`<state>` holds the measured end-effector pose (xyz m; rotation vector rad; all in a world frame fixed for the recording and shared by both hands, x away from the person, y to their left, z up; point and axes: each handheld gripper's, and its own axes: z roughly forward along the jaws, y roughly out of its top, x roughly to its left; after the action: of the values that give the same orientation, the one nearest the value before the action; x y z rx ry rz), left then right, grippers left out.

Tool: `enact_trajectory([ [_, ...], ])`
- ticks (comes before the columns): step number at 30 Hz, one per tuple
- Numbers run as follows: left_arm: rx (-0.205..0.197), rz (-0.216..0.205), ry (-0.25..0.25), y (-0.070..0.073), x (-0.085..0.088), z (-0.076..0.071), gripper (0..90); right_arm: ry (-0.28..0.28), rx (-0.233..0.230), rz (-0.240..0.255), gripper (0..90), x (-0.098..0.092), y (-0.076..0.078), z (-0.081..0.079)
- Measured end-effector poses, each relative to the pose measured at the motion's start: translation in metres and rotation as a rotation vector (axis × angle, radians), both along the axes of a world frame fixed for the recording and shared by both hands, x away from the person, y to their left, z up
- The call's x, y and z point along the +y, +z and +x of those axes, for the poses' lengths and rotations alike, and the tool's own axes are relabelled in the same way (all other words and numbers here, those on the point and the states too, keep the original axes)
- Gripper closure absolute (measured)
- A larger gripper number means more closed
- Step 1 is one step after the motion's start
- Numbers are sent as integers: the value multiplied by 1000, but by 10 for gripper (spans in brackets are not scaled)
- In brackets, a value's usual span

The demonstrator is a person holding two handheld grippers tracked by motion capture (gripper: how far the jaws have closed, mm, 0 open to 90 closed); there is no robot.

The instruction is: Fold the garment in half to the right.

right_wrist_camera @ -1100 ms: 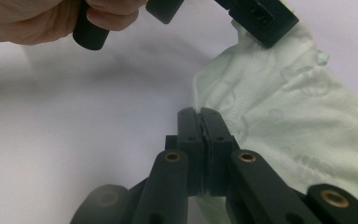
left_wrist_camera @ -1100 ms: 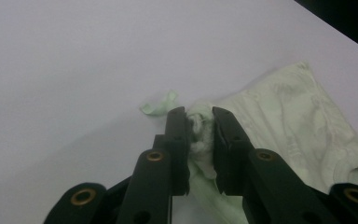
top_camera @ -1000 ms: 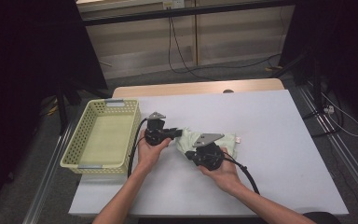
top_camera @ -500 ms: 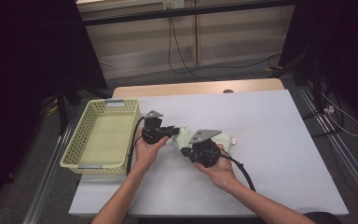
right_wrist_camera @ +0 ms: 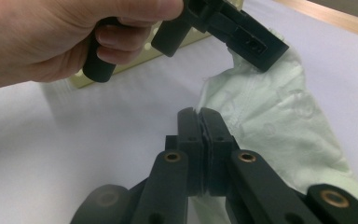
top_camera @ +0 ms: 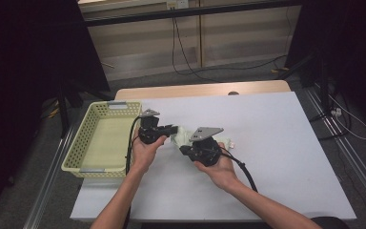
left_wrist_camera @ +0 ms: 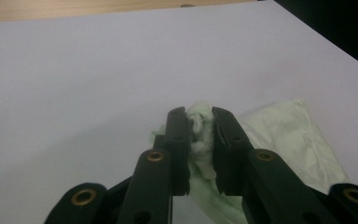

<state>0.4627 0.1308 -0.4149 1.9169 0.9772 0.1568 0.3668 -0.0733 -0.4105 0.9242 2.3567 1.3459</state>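
Your left gripper (left_wrist_camera: 199,122) had its jaws narrowed onto a bunched corner of the pale green cloth (left_wrist_camera: 279,135), the fabric wadded between the pads, and your right gripper (right_wrist_camera: 198,120) had its jaws almost together on a thin edge of the same cloth (right_wrist_camera: 279,126). In the high view the cloth (top_camera: 180,135) lay crumpled on the white table (top_camera: 276,143) between your two hands, partly raised, with the left gripper (top_camera: 170,129) at its left end and the right gripper (top_camera: 187,150) nearer you, at its near edge. The yellow basket (top_camera: 81,143) stood just left of your left hand (top_camera: 145,151), at the table's left side. The risk, as I judged it, was in the grips: the right jaws held only a slim fold, so a firm pull apart could have slid it free and let that side drop. The left bunch was thick and uneven, so it could have worked loose too. The cable trailing past your left wrist might have caught the basket's rim.
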Motion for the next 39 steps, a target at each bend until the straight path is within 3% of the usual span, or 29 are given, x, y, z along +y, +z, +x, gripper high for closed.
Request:
enact_trajectory([
  [7,-7,-17,35,7,10,-1,777,-6,8,48,886,5,2,6],
  [11,3,4,37,4,12,0,778,-2,12,46,886,9,-1,5],
  [20,34,25,37,-3,8,4,777,-7,25,17,886,13,-15,4],
  [39,32,48,31,-6,-14,3,775,-26,64,51,878,0,-22,2],
])
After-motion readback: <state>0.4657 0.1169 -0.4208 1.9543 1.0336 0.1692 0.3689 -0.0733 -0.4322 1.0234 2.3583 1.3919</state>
